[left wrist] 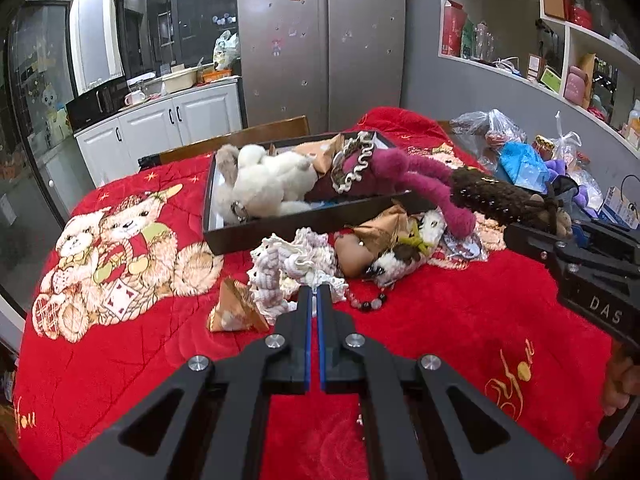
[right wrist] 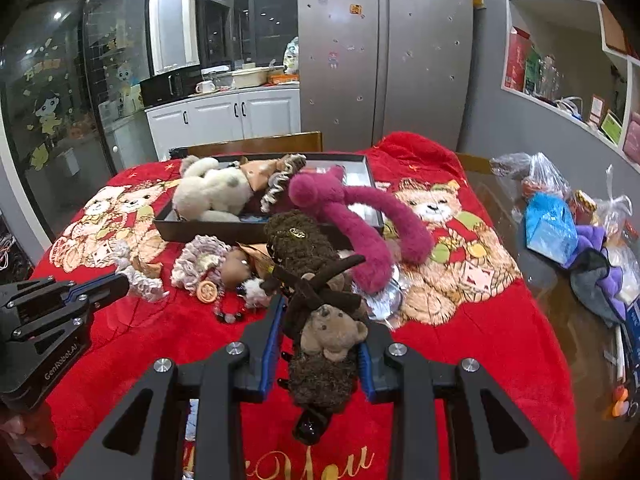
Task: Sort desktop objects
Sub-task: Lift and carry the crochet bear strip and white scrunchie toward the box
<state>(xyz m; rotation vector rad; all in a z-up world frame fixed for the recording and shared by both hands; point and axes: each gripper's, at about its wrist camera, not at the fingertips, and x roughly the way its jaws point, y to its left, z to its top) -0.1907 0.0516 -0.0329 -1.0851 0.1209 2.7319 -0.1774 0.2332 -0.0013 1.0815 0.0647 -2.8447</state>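
Two grippers over a table under a red bear-print blanket (left wrist: 460,320).

Nearest, right wrist view: the right gripper (right wrist: 320,320) pinches a dark brown plush doll (right wrist: 324,344) between its blue-lined fingers. The doll lies lengthwise in the grip, tan face up, and its dark body reaches toward the box.

The left gripper (left wrist: 315,300) has its fingers pressed together on a strand of the cream crochet piece (left wrist: 288,268). The rest of the crochet bunches on the blanket just ahead of the tips.

Loose on the blanket around that: a gold foil pyramid (left wrist: 236,312) just left of the crochet, a bead bracelet (left wrist: 368,302) to its right, and a small doll with a brown head and white fluffy trim (left wrist: 384,252) beyond.

Further back sits a shallow black box (left wrist: 280,228), open-topped. Inside: a cream plush rabbit (left wrist: 268,184) at the left end and a piece with ruffled trim (left wrist: 352,164) toward the right. A magenta plush (right wrist: 340,208) rests on the box's right end, its long limbs drooping over the near wall onto the blanket.

Far right, off the blanket: plastic bags (left wrist: 492,128) and a blue packet (left wrist: 524,164) in a heap.
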